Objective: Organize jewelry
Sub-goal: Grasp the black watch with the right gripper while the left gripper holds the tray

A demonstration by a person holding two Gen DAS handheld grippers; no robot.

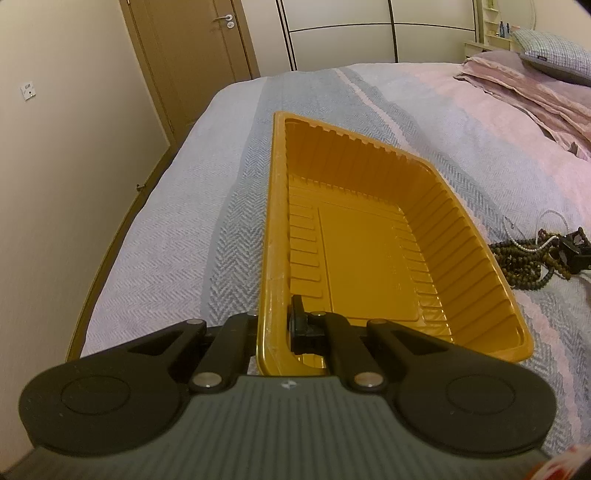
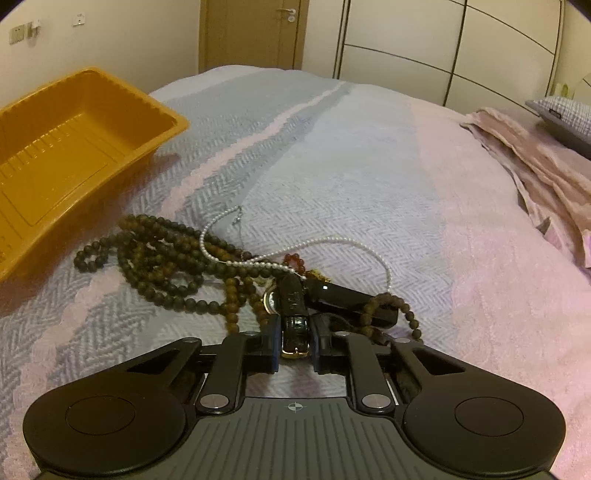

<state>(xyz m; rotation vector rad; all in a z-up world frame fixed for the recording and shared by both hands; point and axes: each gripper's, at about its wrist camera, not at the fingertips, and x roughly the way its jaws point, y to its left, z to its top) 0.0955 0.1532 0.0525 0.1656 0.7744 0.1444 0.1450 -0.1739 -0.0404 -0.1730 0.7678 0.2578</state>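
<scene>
Watch strap (image 2: 294, 317) between right gripper (image 2: 294, 334) pads

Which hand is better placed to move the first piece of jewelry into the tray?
Right. Its gripper has jaws around the black watch strap in the pile; the left gripper is clamped on the orange tray wall.

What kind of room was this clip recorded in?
A bedroom, most likely. The work surface is a bed with a herringbone bedspread, a pillow lies at its head, and wardrobe doors line the far wall beside a wooden door.
</scene>
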